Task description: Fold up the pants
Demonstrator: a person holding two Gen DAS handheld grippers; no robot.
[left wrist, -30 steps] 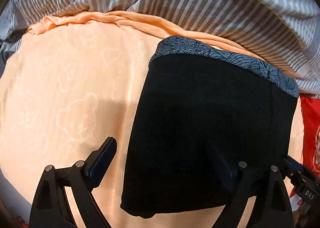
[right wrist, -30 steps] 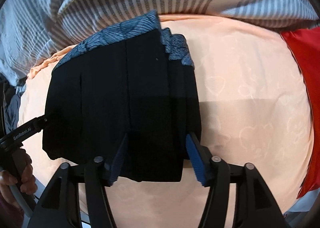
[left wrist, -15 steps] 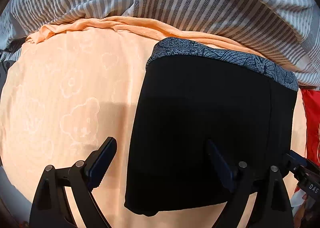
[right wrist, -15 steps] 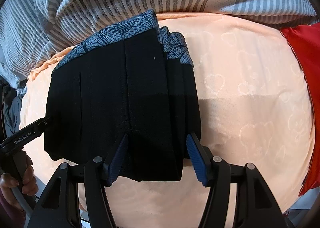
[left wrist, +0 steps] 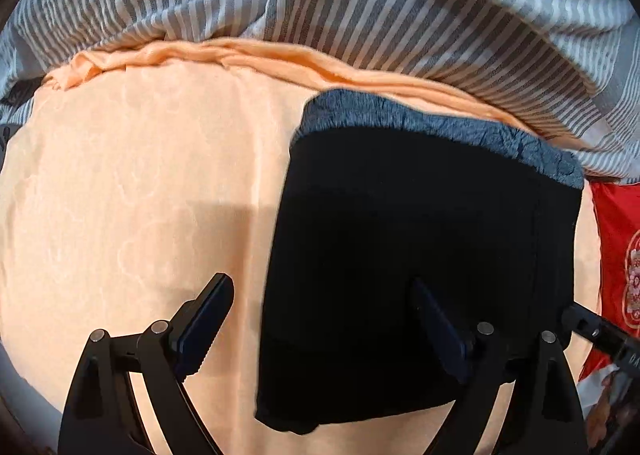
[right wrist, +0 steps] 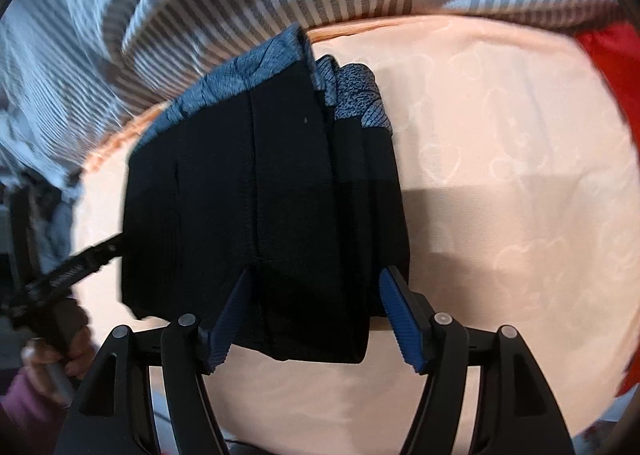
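The black pants [left wrist: 420, 267] lie folded into a compact stack on the peach bed sheet [left wrist: 140, 195], their blue-grey patterned waistband [left wrist: 432, 127] at the far edge. In the right wrist view the pants [right wrist: 272, 207] show several stacked layers and the waistband [right wrist: 256, 67]. My left gripper [left wrist: 320, 319] is open, its jaws spread over the pants' near left corner. My right gripper [right wrist: 314, 307] is open, straddling the pants' near right edge. The left gripper's tip also shows in the right wrist view [right wrist: 92, 255], the right gripper's tip in the left wrist view [left wrist: 592, 331].
A grey-and-white striped blanket [left wrist: 360, 7] is bunched along the far side of the sheet, also in the right wrist view [right wrist: 200, 7]. A red patterned cloth [left wrist: 620, 255] lies at the right. A hand [right wrist: 52, 351] holds the left gripper.
Both views have pulled back and shifted slightly, with motion blur now. The pants stay folded in place and both grippers stay open.
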